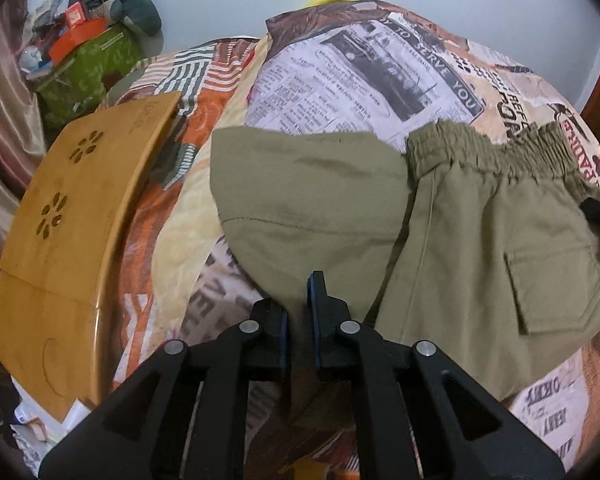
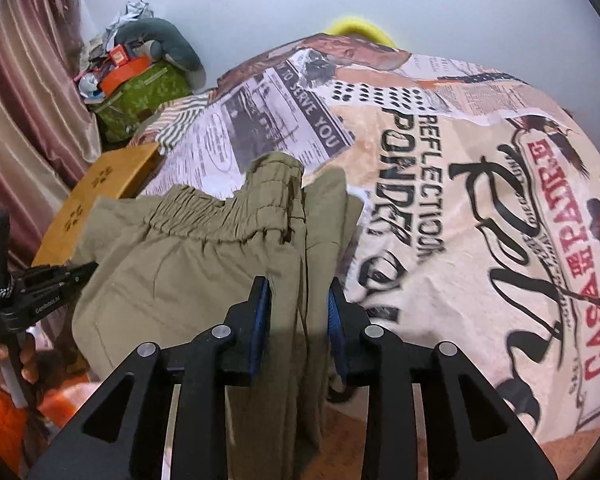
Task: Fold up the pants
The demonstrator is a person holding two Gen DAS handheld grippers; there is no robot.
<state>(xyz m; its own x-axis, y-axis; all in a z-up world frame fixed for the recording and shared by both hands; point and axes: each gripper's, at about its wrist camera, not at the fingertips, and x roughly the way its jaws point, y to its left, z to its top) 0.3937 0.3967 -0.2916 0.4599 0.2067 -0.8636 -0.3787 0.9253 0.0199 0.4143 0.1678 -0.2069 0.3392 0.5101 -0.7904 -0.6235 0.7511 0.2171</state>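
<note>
Pants (image 2: 204,264) fabric runs between both grippers' jaws.

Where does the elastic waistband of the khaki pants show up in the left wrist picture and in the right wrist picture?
Left wrist view: the waistband runs across the upper right, above the flap pocket.
Right wrist view: the waistband sits left of centre, bunched, just beyond the gripper's fingers.
Shared landmark: the "TO SERVE YOU" newspaper print on the bedspread lies just beyond the waistband in both views.

Pants (image 1: 480,220) matt khaki woven cloth; bedspread (image 2: 480,200) printed fabric; tray (image 1: 60,220) smooth wood
</note>
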